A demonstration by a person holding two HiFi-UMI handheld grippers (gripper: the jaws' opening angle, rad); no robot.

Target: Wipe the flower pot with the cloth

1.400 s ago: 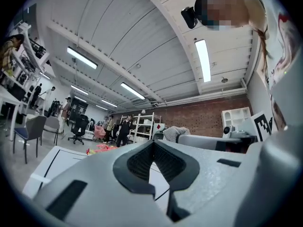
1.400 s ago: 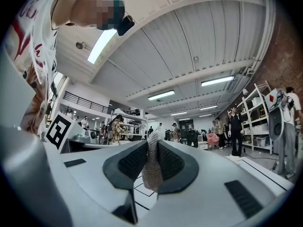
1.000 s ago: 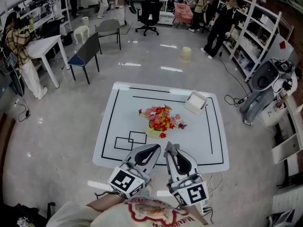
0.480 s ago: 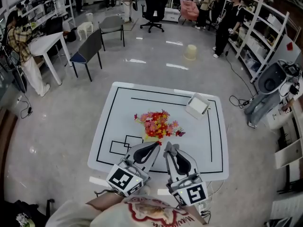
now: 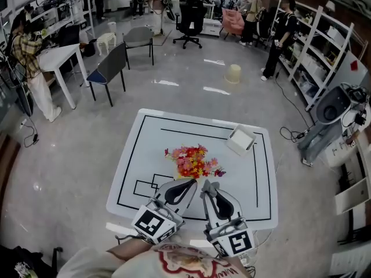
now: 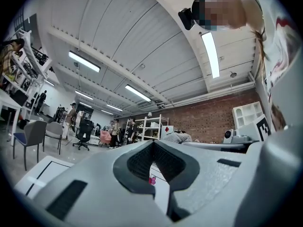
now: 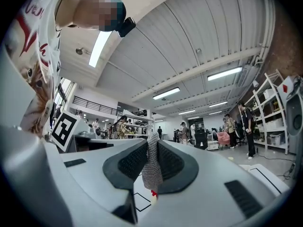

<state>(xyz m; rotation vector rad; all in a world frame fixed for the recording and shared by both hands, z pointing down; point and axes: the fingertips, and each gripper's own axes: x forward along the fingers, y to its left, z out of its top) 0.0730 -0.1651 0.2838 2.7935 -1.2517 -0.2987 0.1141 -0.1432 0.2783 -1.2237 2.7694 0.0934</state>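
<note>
A flower pot (image 5: pixel 192 162) full of red, pink and yellow flowers stands in the middle of the white table (image 5: pixel 145 149). Both grippers hover side by side over the table's near edge, pointing at the pot and a short way from it. My left gripper (image 5: pixel 193 182) (image 6: pixel 154 145) is shut with nothing in it; a bit of pink flower (image 6: pixel 152 180) shows through the gap below its jaws. My right gripper (image 5: pixel 204 185) (image 7: pixel 152 148) is shut on a grey woven cloth (image 7: pixel 152 167), which hangs down between its pads.
A white open box (image 5: pixel 241 139) sits at the table's far right corner. Black lines and rectangles mark the tabletop. Beyond it are chairs (image 5: pixel 110 68), a white desk (image 5: pixel 58 57), shelves (image 5: pixel 324 45), a round machine (image 5: pixel 330 106) and several people standing.
Both grippers have come a little closer to the flowers and the table; the pot now lies nearer their tips. The jaws have stayed as they were.
</note>
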